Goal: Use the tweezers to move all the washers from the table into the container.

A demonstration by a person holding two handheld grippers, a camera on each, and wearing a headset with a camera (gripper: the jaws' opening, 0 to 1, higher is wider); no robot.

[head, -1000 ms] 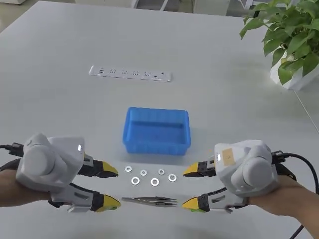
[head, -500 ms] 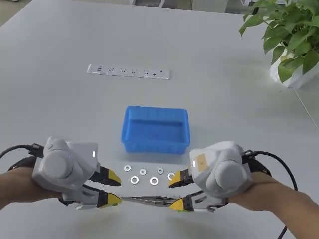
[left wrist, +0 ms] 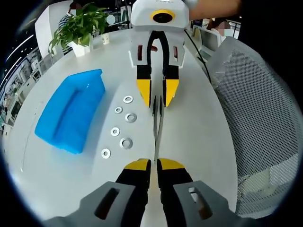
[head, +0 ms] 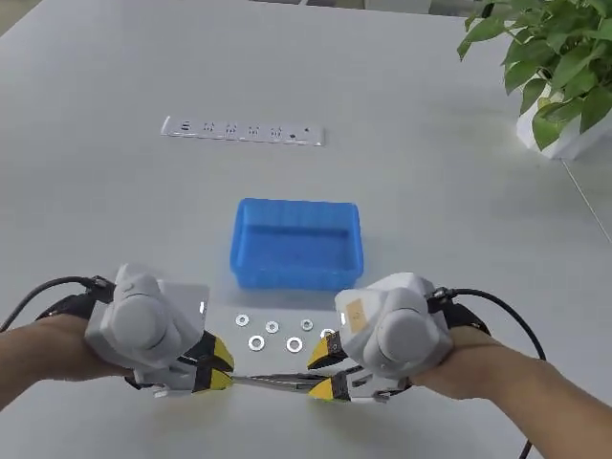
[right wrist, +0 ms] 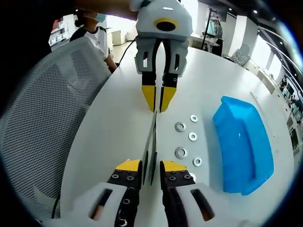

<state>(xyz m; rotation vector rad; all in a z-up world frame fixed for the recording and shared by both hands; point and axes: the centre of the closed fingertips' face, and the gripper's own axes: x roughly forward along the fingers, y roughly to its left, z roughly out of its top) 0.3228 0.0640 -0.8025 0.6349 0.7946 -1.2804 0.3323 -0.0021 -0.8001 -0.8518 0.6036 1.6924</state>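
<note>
**A:** Where are the tweezers (head: 273, 382)?

**B:** Flat on the worktop (head: 430, 191), nearest the person, stretched between both tools. The washers (head: 272, 328) lie loose just beyond them, with the container (head: 296, 244) behind those.

**A:** And the grip?

**B:** The left hand-held gripper (head: 218, 368) is pressed together on the end where the arms meet. The right hand-held gripper (head: 325, 369) straddles the two arms, jaws narrow. Whether it bites, I cannot tell.

**A:** How will they handle?

**B:** Thin, springy metal, light and probably slick. I'd pinch across both arms mid-length, so squeezing closes the tips. Too hard and they may twist out.
</note>
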